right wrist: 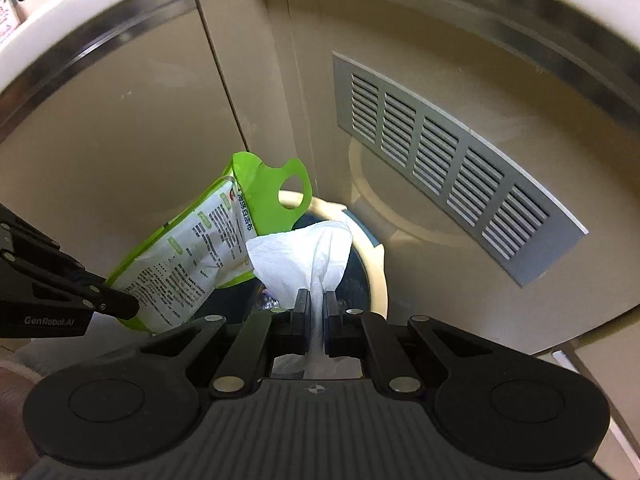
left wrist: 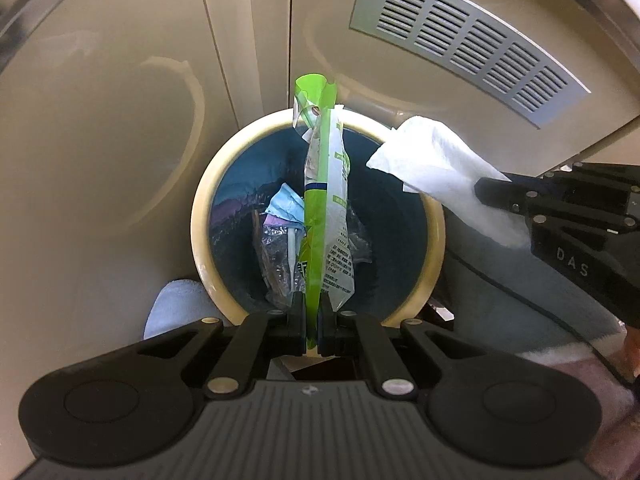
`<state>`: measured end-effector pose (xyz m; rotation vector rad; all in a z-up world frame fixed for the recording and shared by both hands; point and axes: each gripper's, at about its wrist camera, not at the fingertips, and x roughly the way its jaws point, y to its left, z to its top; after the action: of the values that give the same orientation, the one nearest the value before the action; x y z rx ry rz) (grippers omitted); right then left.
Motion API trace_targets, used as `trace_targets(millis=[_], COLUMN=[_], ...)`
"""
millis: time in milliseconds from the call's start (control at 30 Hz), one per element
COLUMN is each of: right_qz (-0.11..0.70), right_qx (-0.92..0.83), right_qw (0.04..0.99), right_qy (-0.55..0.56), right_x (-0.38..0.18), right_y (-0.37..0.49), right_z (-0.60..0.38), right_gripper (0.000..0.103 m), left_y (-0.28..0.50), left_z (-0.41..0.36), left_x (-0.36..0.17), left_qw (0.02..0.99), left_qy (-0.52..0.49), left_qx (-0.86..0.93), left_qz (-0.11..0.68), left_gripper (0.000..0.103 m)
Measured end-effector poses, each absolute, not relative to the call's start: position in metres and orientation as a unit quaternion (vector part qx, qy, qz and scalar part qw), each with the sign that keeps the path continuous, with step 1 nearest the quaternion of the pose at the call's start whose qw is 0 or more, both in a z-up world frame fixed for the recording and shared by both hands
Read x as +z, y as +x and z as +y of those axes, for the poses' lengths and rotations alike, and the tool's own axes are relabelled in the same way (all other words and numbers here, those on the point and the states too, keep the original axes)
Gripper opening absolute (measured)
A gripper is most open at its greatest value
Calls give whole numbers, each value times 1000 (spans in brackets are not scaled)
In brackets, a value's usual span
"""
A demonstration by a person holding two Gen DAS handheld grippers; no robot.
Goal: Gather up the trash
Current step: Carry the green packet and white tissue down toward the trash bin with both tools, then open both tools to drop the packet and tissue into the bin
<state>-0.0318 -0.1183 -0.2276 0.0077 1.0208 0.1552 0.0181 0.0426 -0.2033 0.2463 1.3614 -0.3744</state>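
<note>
A round trash bin (left wrist: 198, 216) with a cream rim and a dark liner stands on the floor against beige cabinet doors. Inside lie a blue scrap and clear plastic wrappers (left wrist: 280, 248). My left gripper (left wrist: 312, 304) is shut on a green and white plastic package (left wrist: 326, 208), which hangs edge-on over the bin's mouth. My right gripper (right wrist: 316, 302) is shut on a white paper tissue (right wrist: 300, 260) just above the bin's rim (right wrist: 376, 280). In the left wrist view the tissue (left wrist: 440, 168) and right gripper (left wrist: 492, 192) reach in from the right. The green package (right wrist: 192, 256) and left gripper (right wrist: 120, 306) show left in the right wrist view.
A grey louvred vent (left wrist: 472, 40) is set into the right cabinet door behind the bin. A pale blue cloth (left wrist: 176, 304) lies left of the bin on the floor. A countertop edge (right wrist: 100, 4) curves overhead. A dark cable (left wrist: 520, 296) runs over the grey floor at right.
</note>
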Motion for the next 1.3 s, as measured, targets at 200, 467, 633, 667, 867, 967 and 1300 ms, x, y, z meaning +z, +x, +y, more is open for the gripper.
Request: trace_targets(millis=[200,467,633,667,867,967,1300], right_qz=[509,534,552,556,571,573,570], right_qx=[68,61,64,63,54,51,33], right_qw=[858,843,830,828,817,816,818], right_qy=[13,32,39,41,59,61,68], right_x=[-241,-259,-270,-272,-279,-285,-279], right_y=[-21,-6,0,1,8,14,13], right_z=[-115,-111,-108,-108,-108,-107,-107], right_gripper=[7,7,7,7,7,8,60], left_y=[29,36,45,47,57,60,76], left_z=[37,34,35,35,32,31,40], left_x=[-219,-238,-254,-258,-278,-285,-287], left_qw=[746,727,716,714,700,696,694], left_qy=[117,120,122,122,127,133,86], left_qx=[-168,-170,-163,-160,-147,-143,-137], left_qz=[634,654,668,671,687,691,702], left_gripper=[5,5,5,5,5,5,103])
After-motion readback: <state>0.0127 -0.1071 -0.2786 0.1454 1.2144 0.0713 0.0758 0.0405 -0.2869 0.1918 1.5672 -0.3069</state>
